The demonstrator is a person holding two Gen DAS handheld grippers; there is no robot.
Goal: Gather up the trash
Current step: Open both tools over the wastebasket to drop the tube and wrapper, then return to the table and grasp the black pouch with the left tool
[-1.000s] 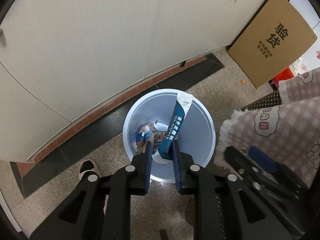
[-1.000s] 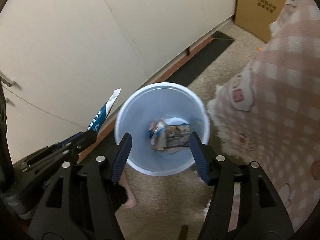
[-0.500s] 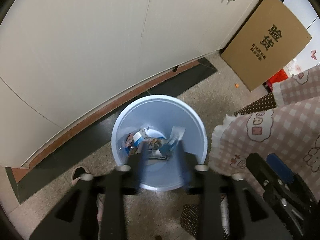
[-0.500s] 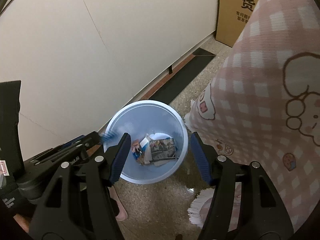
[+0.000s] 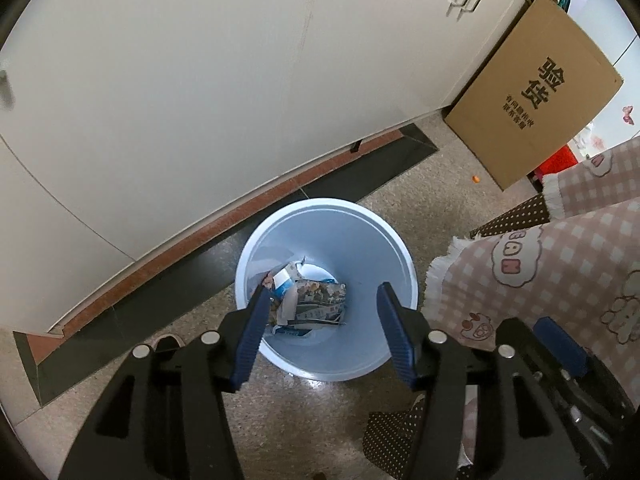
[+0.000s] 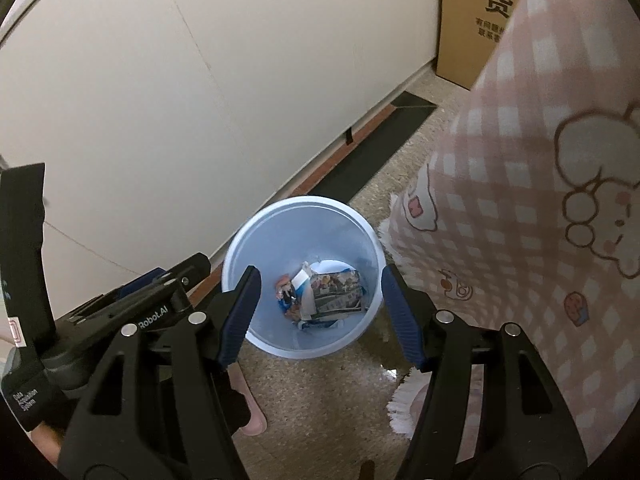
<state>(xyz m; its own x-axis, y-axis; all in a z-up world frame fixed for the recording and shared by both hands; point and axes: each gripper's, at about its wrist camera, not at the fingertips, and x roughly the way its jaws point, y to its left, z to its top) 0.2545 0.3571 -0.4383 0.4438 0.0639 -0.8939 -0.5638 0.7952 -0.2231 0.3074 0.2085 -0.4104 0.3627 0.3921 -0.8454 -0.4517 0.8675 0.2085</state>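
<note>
I am looking down past the left gripper (image 5: 320, 330), whose blue-padded fingers (image 5: 250, 338) are standing wide apart with nothing between them. Through the gap, in the lower centre of the frame, I am seeing the pale blue trash bin (image 5: 360, 224) standing upright on the speckled floor (image 5: 420, 176), its round mouth facing up toward me.

The trash (image 5: 310, 306) is lying at the bottom of the bin: a heap of crumpled wrappers. The largest printed wrapper is lying roughly flat with its long axis running left to right in the frame; a smaller white-and-blue piece at its left is tilting up toward the upper left. I cannot tell any one item's facing beyond that.

From the right wrist view, the right gripper (image 6: 320, 316) is also hanging above the bin with its fingers (image 6: 402, 320) spread wide and holding nothing. The bin (image 6: 256, 224) is sitting in the centre of that frame, the trash (image 6: 326, 292) visible inside it, the big wrapper again running left to right.

White cabinet doors (image 5: 200, 80) are filling the upper part of both frames. A cardboard box (image 5: 536, 92) is leaning at the upper right, and a pink checked cloth (image 6: 520, 200) is hanging along the right side, just beside the bin.
</note>
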